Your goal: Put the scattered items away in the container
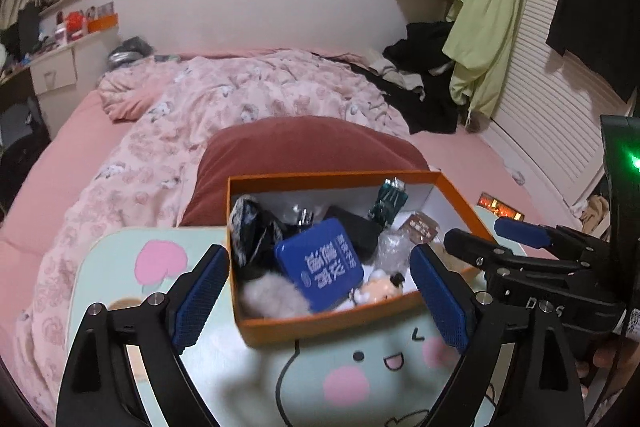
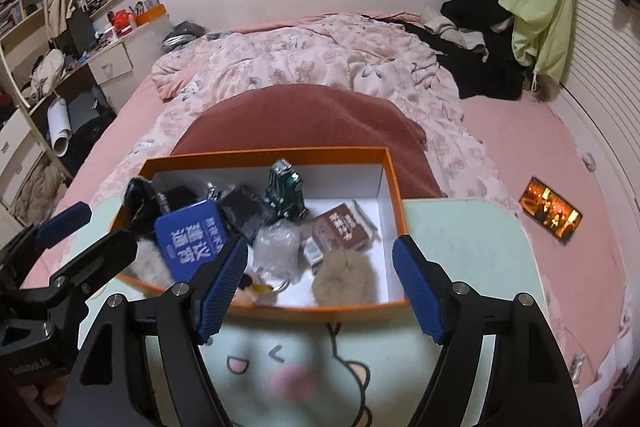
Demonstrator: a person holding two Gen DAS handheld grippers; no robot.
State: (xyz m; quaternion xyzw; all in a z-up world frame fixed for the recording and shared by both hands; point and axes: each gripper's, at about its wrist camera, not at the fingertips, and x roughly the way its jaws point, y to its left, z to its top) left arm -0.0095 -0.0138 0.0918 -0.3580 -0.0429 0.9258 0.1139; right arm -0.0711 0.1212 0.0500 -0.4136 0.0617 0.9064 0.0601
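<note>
orange card forms the open box (image 2: pixel 256 309), which sits on a pale green counter (image 2: pixel 460 227) printed with a cartoon face, itself resting on a pink bed (image 2: pixel 560 155). going left to right inside the box as the right wrist view shows it: a dark fuzzy item (image 2: pixel 138 193) leans at the left wall, a blue tin (image 2: pixel 192 239) with white lettering lies tilted on the pile, a black pouch (image 2: pixel 244 211) sits behind it, a small green robot toy (image 2: pixel 285 189) stands near the back wall, a crumpled clear plastic bag (image 2: pixel 278 247) lies in the middle, a brown packet (image 2: pixel 340 231) lies flat to its right, and a beige fur pompom (image 2: pixel 346 277) rests by the front wall. the left tongs (image 1: pixel 320 291) hang wide open over the box's near left end, gripping nothing. the right tongs (image 2: pixel 320 283) are also spread apart over the front wall, empty. a lit phone (image 2: pixel 550 217) lies on the bed, right of the counter.
</note>
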